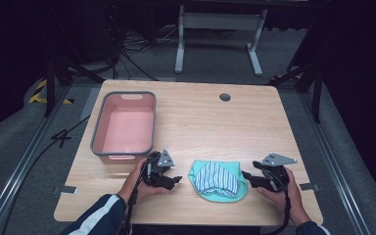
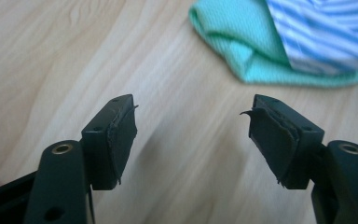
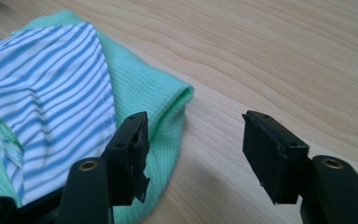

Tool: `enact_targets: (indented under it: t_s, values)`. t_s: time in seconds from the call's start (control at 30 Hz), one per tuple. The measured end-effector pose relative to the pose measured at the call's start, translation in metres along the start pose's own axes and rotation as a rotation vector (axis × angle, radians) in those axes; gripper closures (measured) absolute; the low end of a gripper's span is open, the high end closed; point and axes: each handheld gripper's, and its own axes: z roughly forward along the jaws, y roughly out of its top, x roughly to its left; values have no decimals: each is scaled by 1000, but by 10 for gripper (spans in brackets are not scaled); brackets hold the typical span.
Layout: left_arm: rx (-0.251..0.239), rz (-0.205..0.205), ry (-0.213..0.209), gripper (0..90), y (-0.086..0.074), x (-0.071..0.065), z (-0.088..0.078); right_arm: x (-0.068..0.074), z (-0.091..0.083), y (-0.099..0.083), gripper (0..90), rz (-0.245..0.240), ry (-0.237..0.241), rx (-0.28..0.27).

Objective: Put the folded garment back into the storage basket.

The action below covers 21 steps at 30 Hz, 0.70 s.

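High view first: a folded bundle of cloth lies on the wooden counter (image 1: pixel 210 117) near its front edge, between the two hands. It is a mint-green waffle-weave cloth (image 1: pixel 219 194) with a blue-and-white striped cloth (image 1: pixel 217 177) lying on top of it. The left gripper (image 1: pixel 175 180) sits just to the left of the bundle, held in the person's left hand (image 1: pixel 139 183), its jaws pointing right toward the cloth without touching it. The right gripper (image 1: pixel 246 176) sits at the bundle's right edge, held in the right hand (image 1: pixel 285 192), jaws pointing left. A pink bin with a grey rim (image 1: pixel 125 123) stands on the counter behind the left gripper, well apart from the cloths.

Left gripper view: the jaws stand spread with bare wood between them; the green cloth (image 2: pixel 242 51) and the striped cloth (image 2: pixel 321 32) lie beyond the tips, apart from them.

Right gripper view: the jaws stand spread. One jaw lies over the rounded folded edge of the green cloth (image 3: pixel 144 98), whether touching it I cannot tell, and the other stands over bare wood. Nothing is pinched. The striped cloth (image 3: pixel 51 93) lies farther in on the green one.
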Motion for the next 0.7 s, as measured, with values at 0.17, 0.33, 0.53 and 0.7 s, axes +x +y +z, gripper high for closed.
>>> enact_targets:
  t_s: [0.17,0.33,0.53,0.7]
  values:
    - [-33,16,-2,336,21,0,8,3,13,7,429,0,11,21]
    - [-15,20,-2,342,31,-6,28,8,20,9,433,-15,17,41]
    - [-12,10,-34,340,33,-5,40,12,29,9,445,-26,18,69]
    - [0,1,-56,323,31,-5,44,11,32,6,423,-2,29,70]
